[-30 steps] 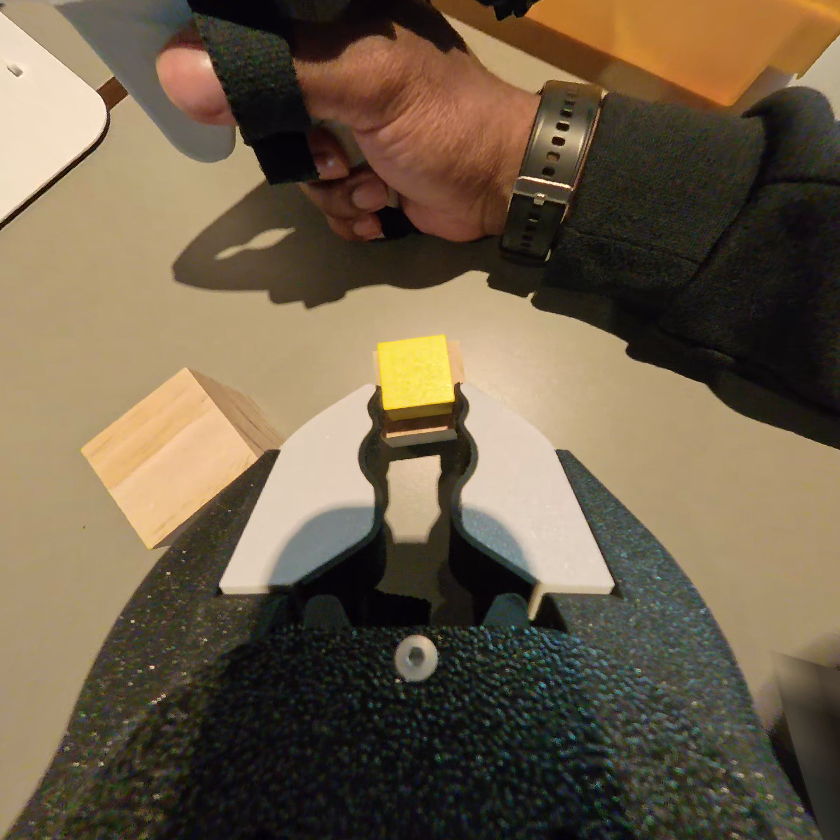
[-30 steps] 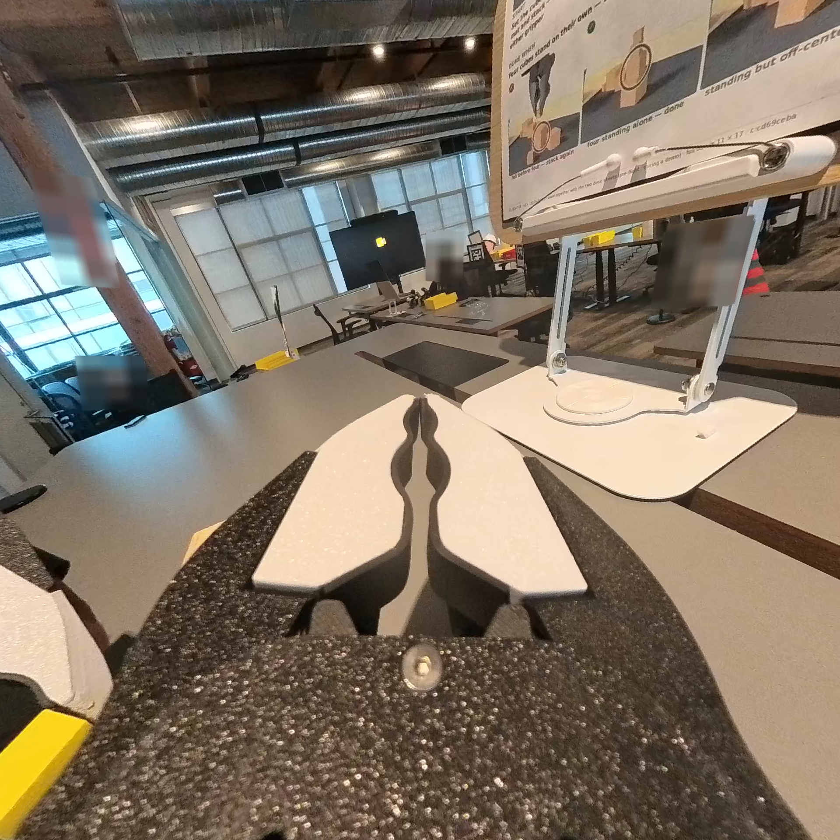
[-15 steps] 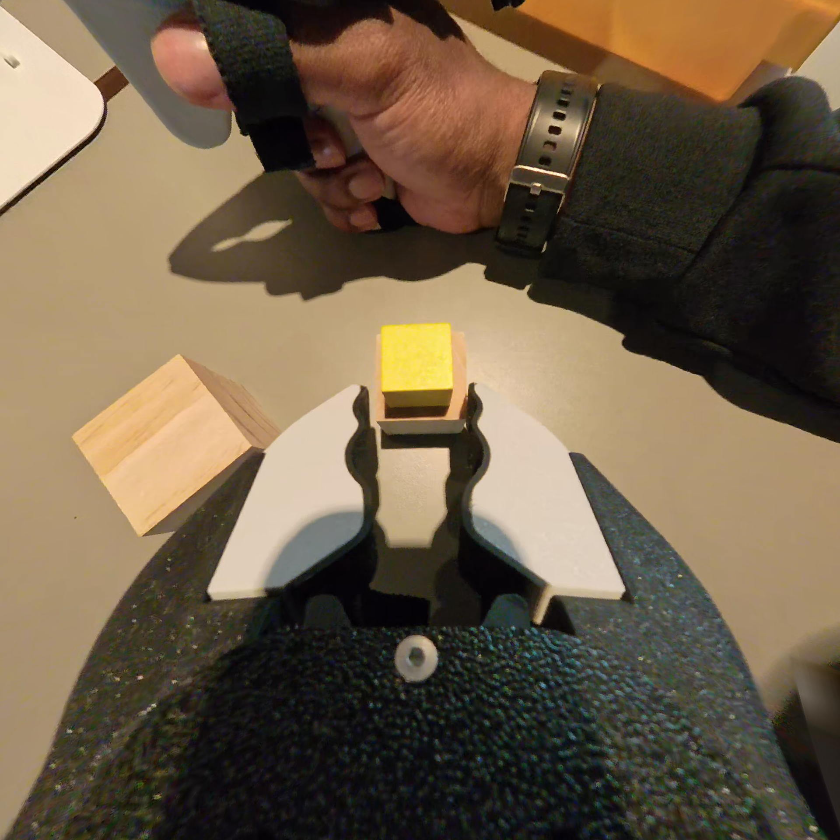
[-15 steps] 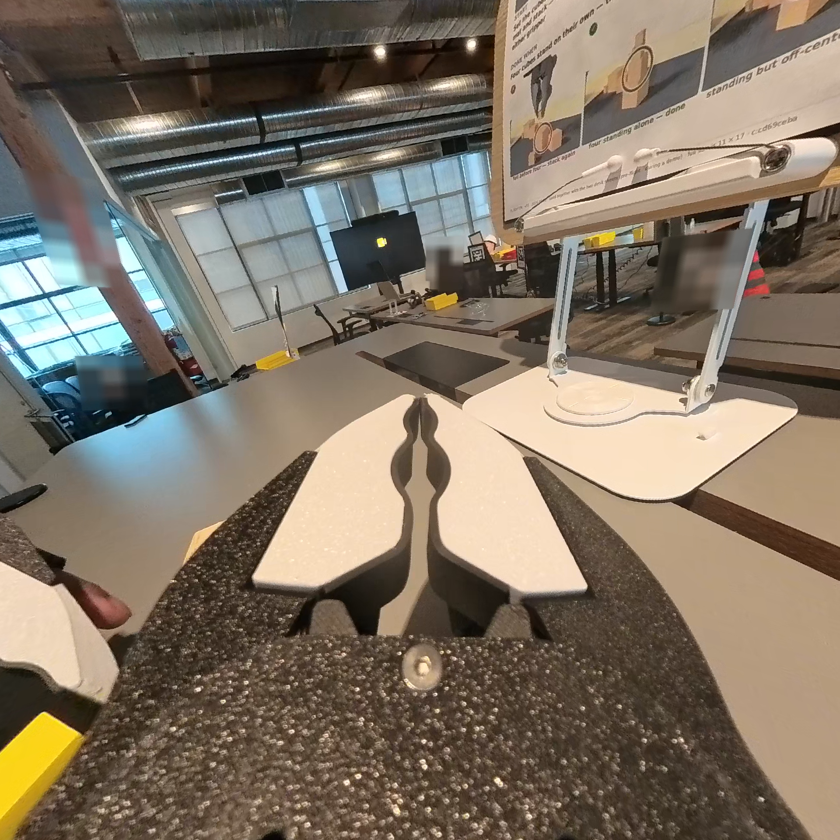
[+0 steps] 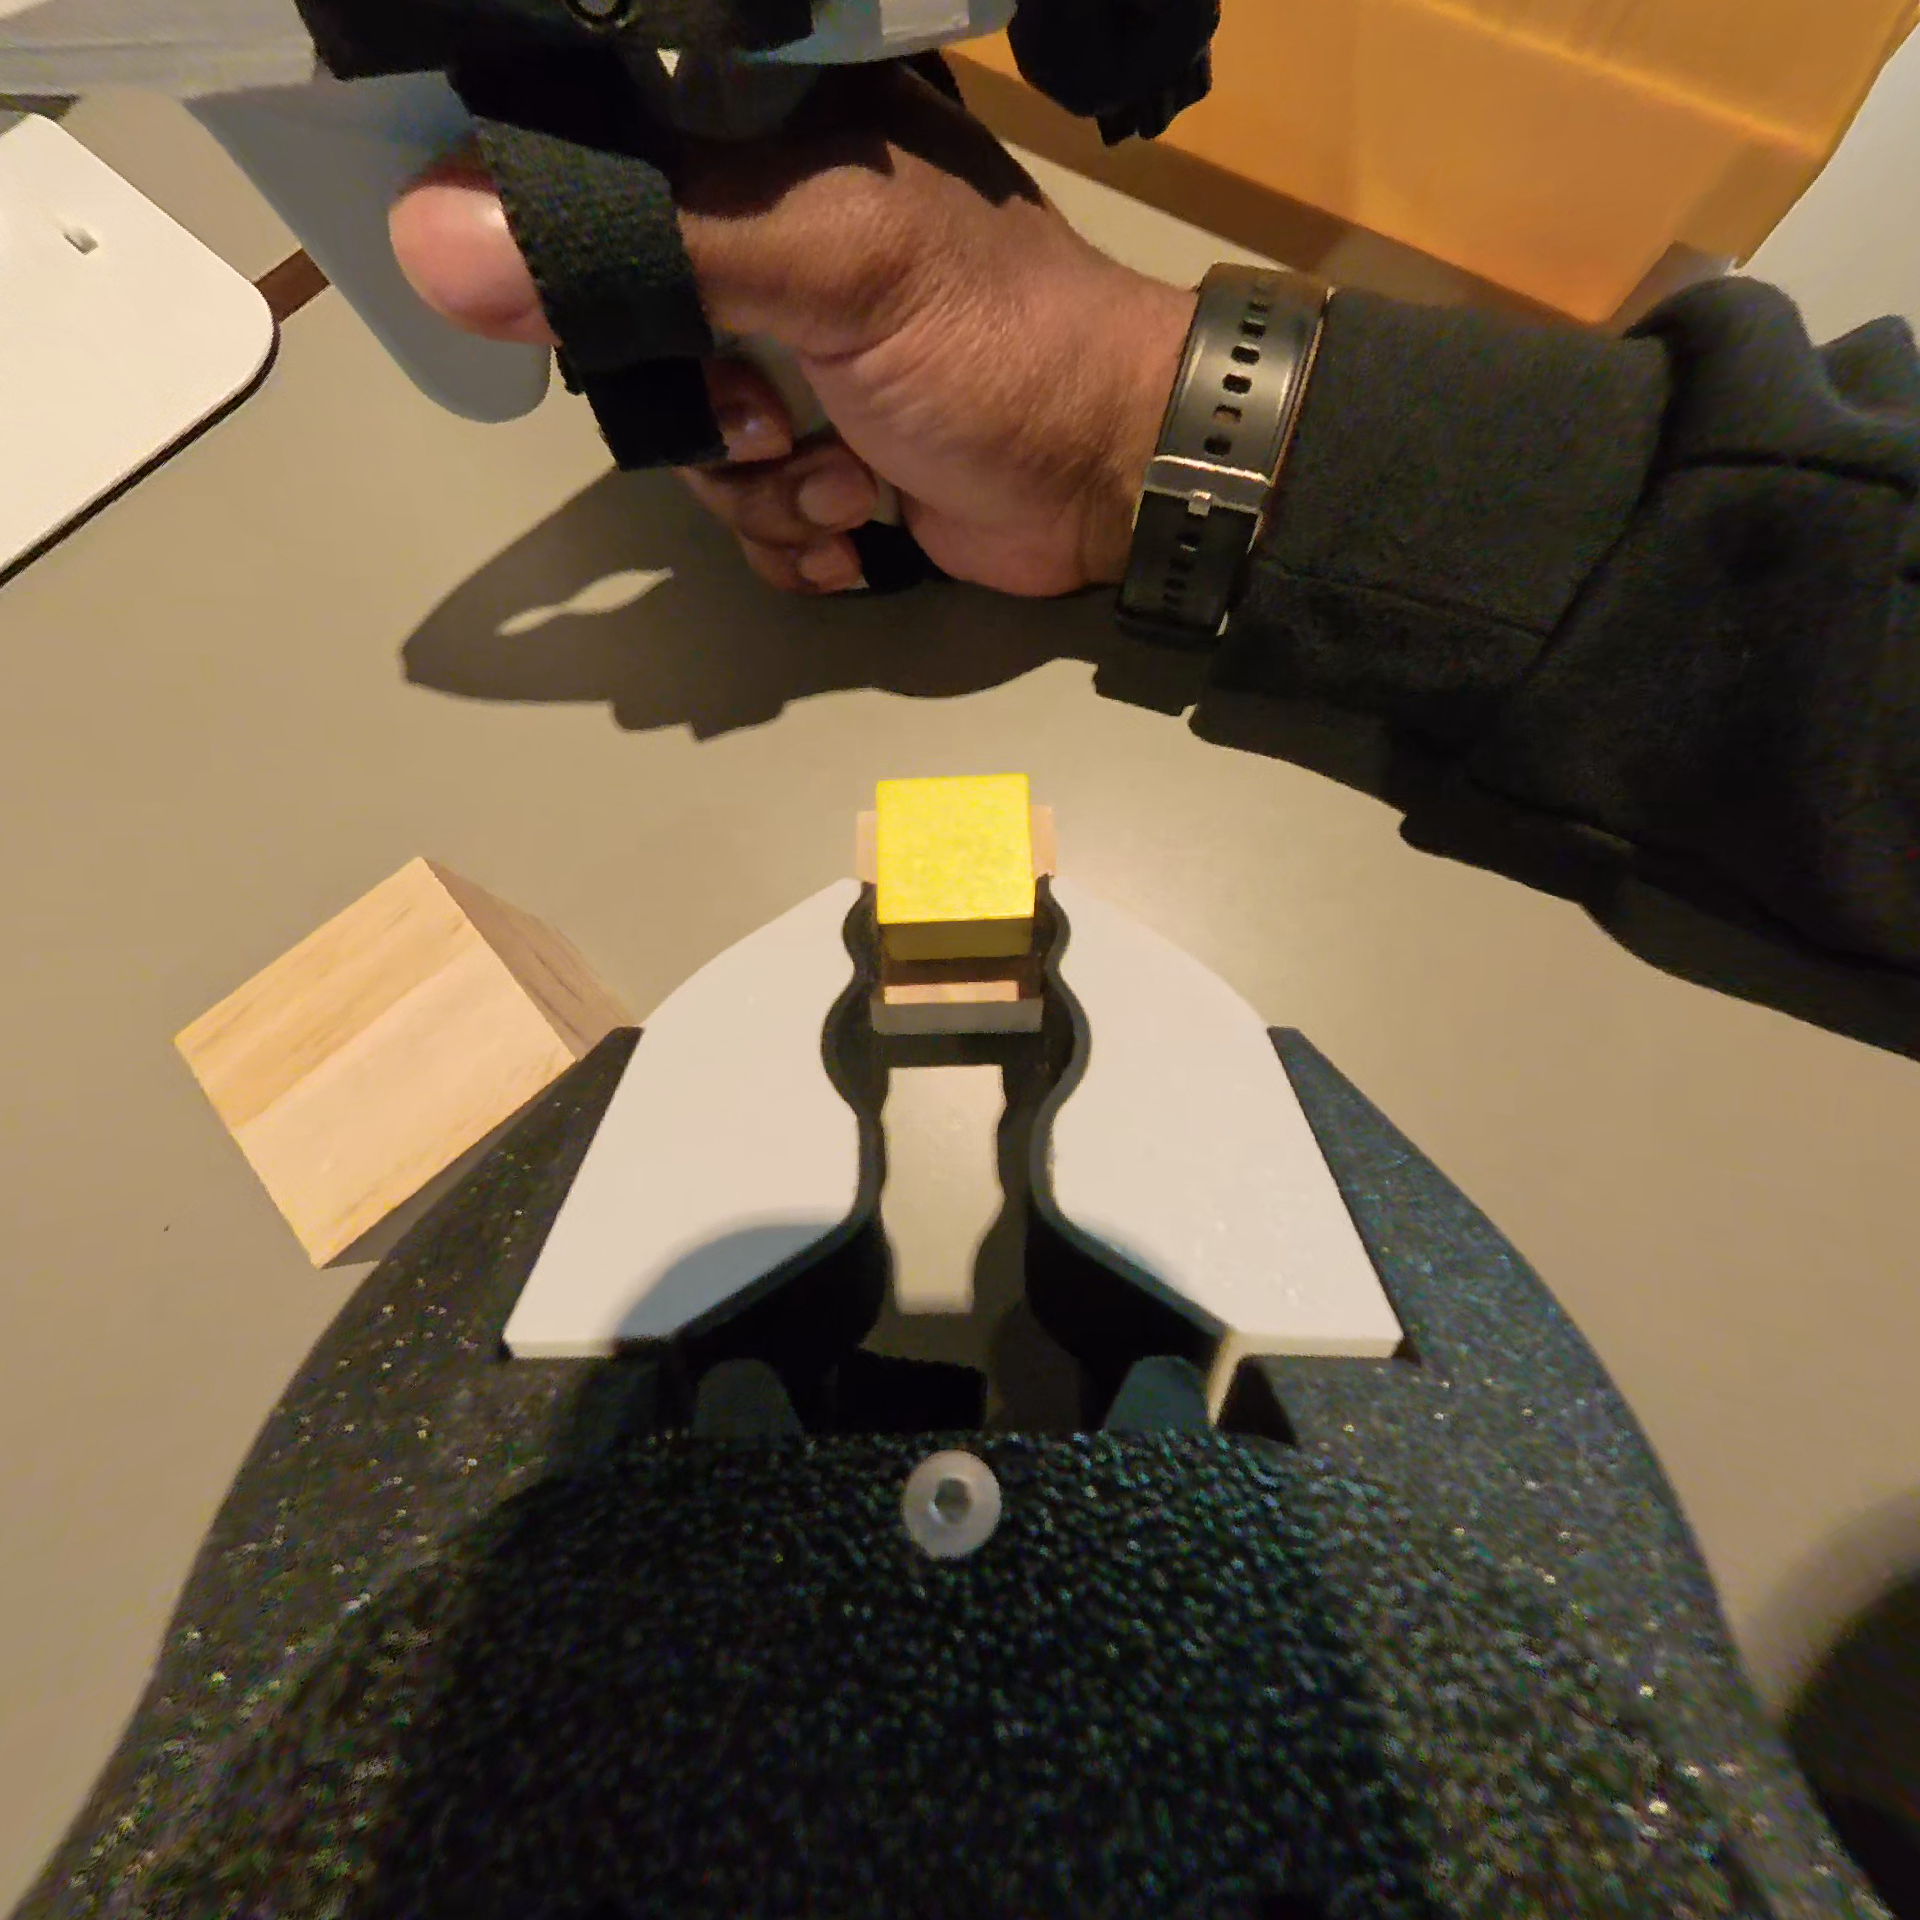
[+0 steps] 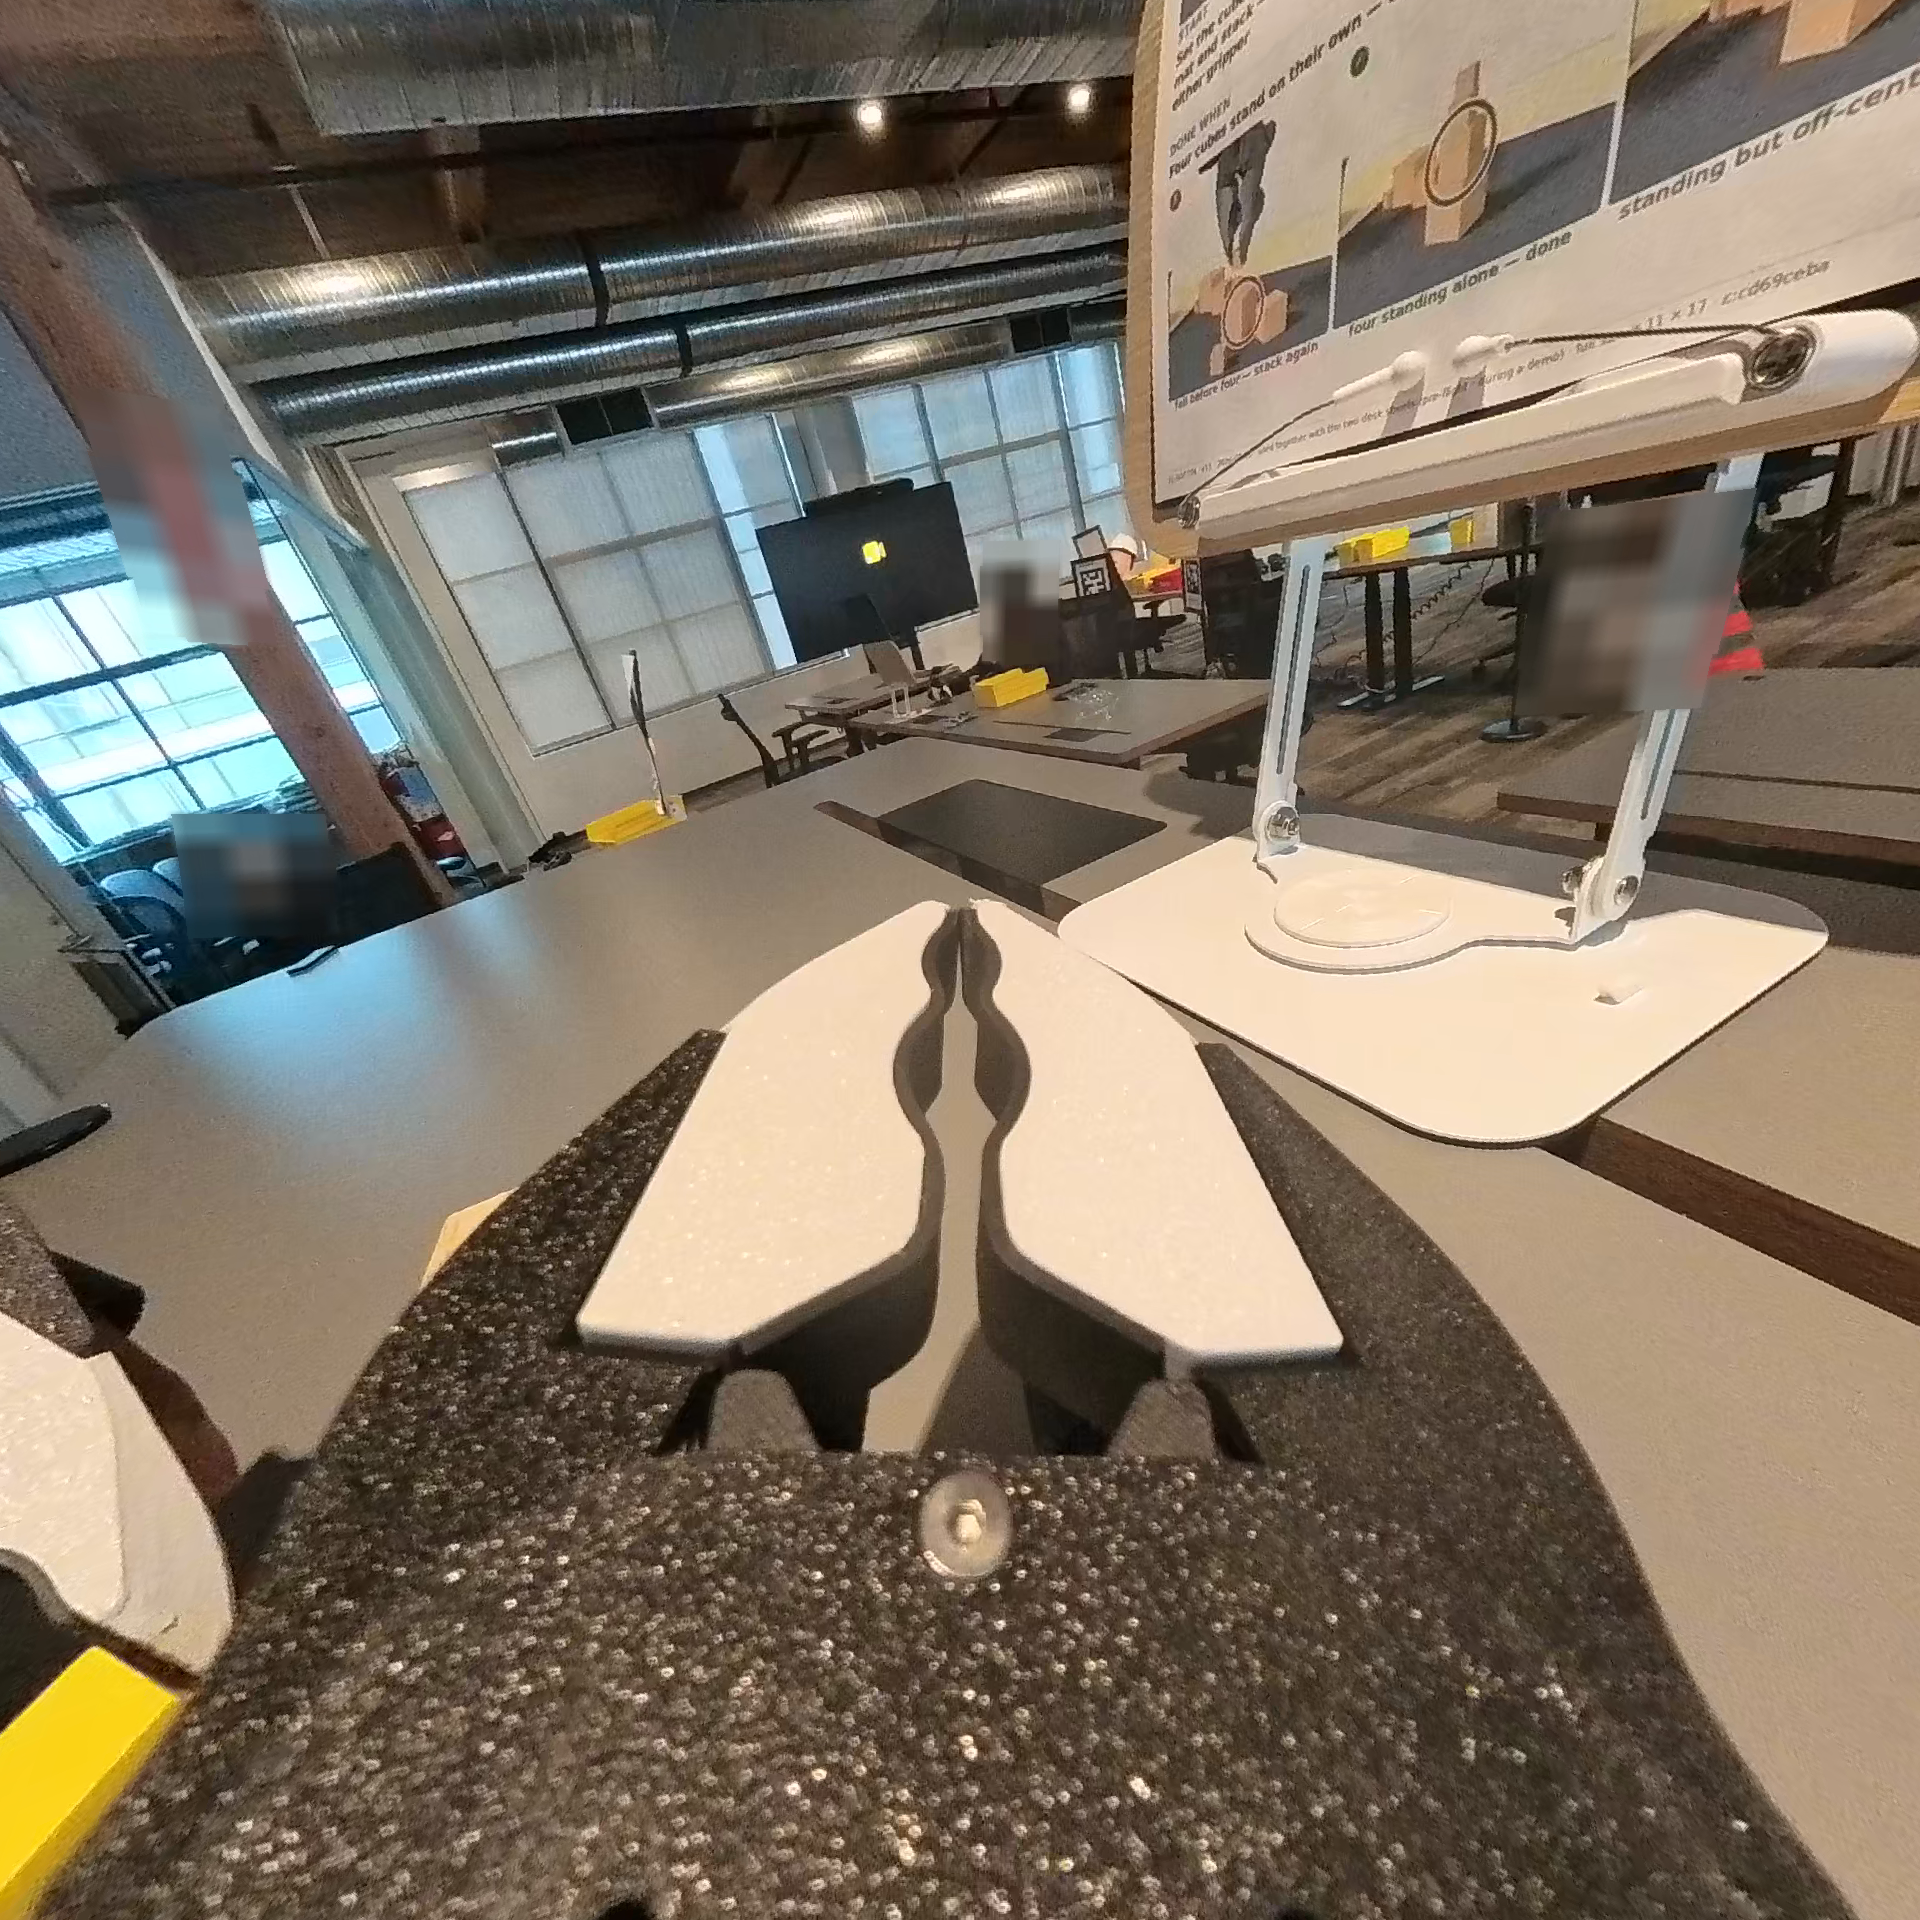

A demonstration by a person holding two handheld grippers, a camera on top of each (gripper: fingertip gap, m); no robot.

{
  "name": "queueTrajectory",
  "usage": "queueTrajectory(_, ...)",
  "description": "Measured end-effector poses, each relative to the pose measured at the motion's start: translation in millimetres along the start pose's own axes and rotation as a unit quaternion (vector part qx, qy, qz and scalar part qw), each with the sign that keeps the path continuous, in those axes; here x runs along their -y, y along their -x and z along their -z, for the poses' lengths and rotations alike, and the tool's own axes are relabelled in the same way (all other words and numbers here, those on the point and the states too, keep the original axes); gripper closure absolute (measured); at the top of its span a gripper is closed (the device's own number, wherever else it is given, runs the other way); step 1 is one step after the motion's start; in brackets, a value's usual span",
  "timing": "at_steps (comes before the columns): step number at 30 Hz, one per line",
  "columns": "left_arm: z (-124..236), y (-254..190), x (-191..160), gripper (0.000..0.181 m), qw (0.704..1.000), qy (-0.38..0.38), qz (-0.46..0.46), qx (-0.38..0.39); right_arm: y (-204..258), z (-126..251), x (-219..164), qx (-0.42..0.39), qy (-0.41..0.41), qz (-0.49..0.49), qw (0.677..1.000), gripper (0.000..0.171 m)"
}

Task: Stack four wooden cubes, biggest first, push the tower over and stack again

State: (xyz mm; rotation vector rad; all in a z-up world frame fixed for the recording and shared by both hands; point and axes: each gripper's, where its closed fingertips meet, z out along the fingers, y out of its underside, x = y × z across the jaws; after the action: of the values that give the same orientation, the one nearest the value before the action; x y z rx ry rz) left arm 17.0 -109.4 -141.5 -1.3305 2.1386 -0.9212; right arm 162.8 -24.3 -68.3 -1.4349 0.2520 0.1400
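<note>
In the left wrist view, my left gripper (image 5: 956, 899) is shut on a small yellow cube (image 5: 951, 868) at its fingertips. The yellow cube is directly over a small wooden cube (image 5: 956, 1003); I cannot tell whether they touch. A large wooden cube (image 5: 384, 1060) lies on the grey table to the left of the fingers. In the right wrist view, my right gripper (image 6: 961, 914) is shut and empty, held above the table. The yellow cube (image 6: 73, 1766) and one left fingertip (image 6: 94, 1507) show at that view's lower left.
The hand holding the right gripper (image 5: 883, 343), with a watch and dark sleeve (image 5: 1610, 582), is just beyond the cubes. A white stand base (image 6: 1455, 997) carries an instruction board (image 6: 1507, 208). An orange box (image 5: 1455, 135) sits at the far right.
The left jaws were wider apart half a second ago, with the yellow cube resting on the small wooden cube; they have closed on it again. The right gripper stays shut and still.
</note>
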Motion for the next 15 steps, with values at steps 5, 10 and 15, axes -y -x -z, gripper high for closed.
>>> queueTrajectory(5,0,0,-2,0.146,1.000,0.008,-0.003,-0.004,0,0,0,0.001,0.002,-0.002,1.000,0.171)
queueTrajectory(10,10,0,-4,0.135,1.000,0.005,-0.009,0.001,0,-1,0,0.001,0.002,-0.003,1.000,0.171)
queueTrajectory(15,38,-15,-17,0.136,0.998,-0.035,-0.032,-0.035,-1,0,0,0.002,0.002,-0.005,1.000,0.171)
